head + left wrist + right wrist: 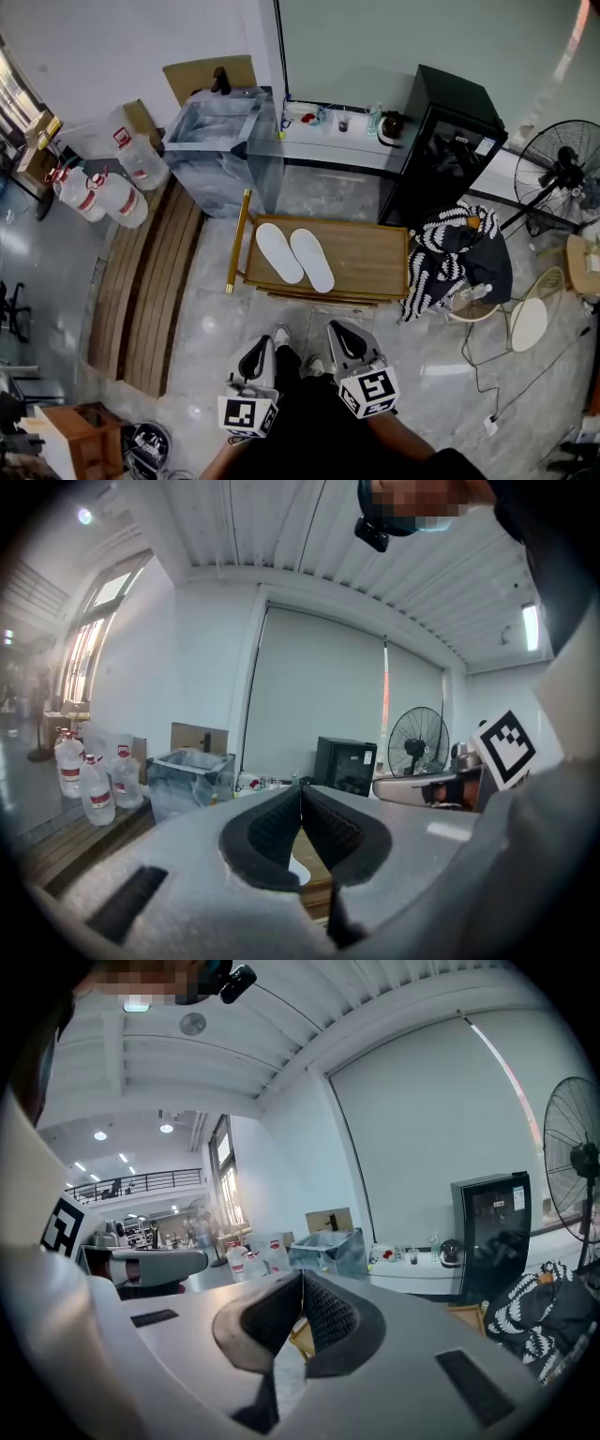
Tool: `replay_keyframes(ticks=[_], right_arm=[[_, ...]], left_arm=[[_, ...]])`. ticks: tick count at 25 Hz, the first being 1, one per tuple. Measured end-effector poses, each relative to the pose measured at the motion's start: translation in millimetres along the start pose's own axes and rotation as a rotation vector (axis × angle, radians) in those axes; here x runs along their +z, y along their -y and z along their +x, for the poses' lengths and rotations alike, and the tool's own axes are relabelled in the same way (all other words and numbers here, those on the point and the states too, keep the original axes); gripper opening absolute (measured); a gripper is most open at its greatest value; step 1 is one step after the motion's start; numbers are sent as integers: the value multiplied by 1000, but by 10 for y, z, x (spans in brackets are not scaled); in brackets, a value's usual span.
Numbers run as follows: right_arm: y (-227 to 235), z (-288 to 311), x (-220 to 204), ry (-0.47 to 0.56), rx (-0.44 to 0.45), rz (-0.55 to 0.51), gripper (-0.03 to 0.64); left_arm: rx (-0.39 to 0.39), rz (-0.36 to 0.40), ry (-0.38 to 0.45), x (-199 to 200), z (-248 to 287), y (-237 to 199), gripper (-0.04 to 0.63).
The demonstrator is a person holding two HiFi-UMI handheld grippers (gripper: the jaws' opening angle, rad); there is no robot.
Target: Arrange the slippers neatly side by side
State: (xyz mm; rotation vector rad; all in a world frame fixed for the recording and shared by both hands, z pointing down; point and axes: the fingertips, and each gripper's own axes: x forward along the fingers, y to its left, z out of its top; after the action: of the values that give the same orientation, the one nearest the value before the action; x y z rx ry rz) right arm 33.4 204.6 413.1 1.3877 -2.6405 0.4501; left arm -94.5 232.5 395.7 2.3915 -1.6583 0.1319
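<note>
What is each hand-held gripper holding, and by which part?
Nothing. The left hand-held gripper and the right hand-held gripper are both shut and empty; the slippers lie on the wooden table, apart from both.

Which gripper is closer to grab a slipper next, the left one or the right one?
Probably the right gripper, by a little. It sits slightly nearer the table than the left gripper, roughly in line with the near end of the right slipper. Both are shut, empty and short of the table.
</note>
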Motion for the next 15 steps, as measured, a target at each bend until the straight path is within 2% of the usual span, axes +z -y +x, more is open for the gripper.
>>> replay_keyframes(ticks=[8,15], right_arm=[[115,440,55,-14,10,-9,12],[330,976,145,-36,-18,-6,12]], left_arm=[[-4,-5,1,50,370,-255,17],[-33,-18,-3,145,931,-607,15]])
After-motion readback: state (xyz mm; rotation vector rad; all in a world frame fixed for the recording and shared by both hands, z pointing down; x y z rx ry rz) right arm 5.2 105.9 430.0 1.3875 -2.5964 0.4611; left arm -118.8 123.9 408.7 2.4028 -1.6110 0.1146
